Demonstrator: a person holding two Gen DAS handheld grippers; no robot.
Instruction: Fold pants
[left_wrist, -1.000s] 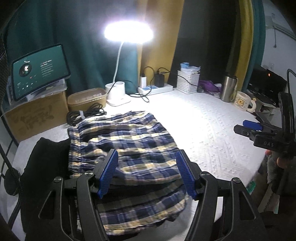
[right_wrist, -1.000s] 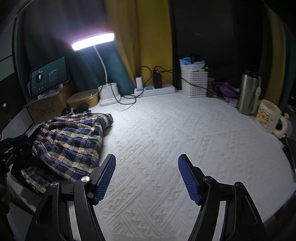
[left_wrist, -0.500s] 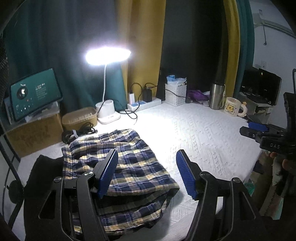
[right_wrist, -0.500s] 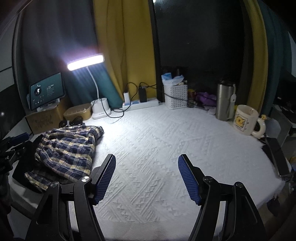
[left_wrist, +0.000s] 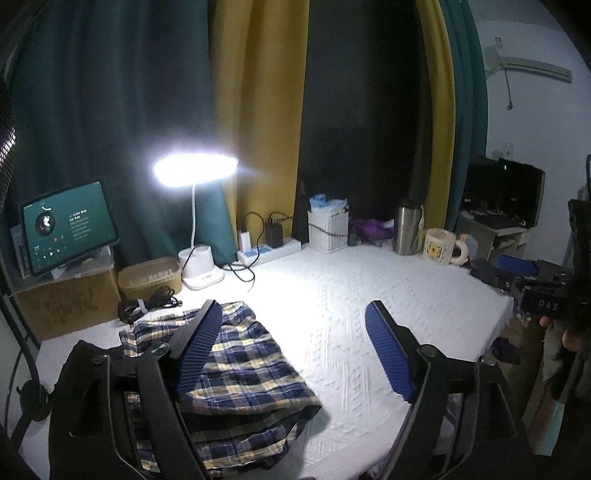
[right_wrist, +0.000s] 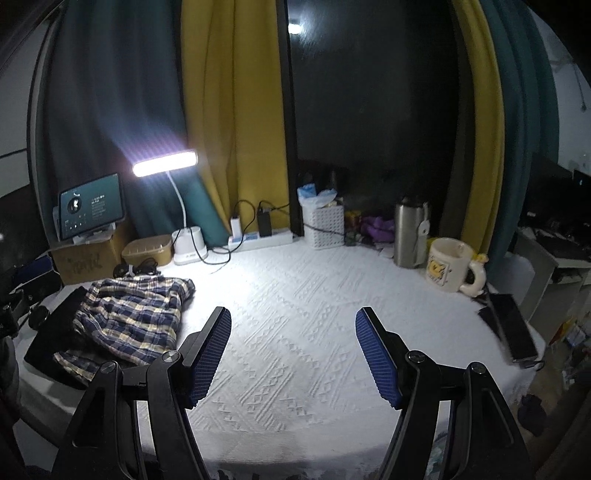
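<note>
The blue, yellow and white plaid pants (left_wrist: 236, 365) lie folded in a bundle at the left end of the white textured table cover (left_wrist: 351, 295), partly over a black garment (left_wrist: 79, 363). My left gripper (left_wrist: 295, 347) hovers above and behind the bundle. Its jaws are opening, nothing is between them, and the left finger only overlaps the pants in the picture. In the right wrist view the pants (right_wrist: 133, 317) sit far left. My right gripper (right_wrist: 293, 350) hangs open and empty over bare cover, and it also shows at the right edge of the left wrist view (left_wrist: 517, 269).
Along the back stand a lit desk lamp (left_wrist: 195, 171), a tablet (left_wrist: 68, 229) on a cardboard box (left_wrist: 66, 302), a beige case (left_wrist: 149, 277), a power strip (left_wrist: 269, 249), a white basket (left_wrist: 328, 230), a steel tumbler (right_wrist: 410, 234) and a mug (right_wrist: 448, 269). A phone (right_wrist: 513, 328) lies at the right edge.
Both grippers have risen and drawn back from the table, so more of the curtains and room shows. The left jaws stand wider. The pants stay where they lay.
</note>
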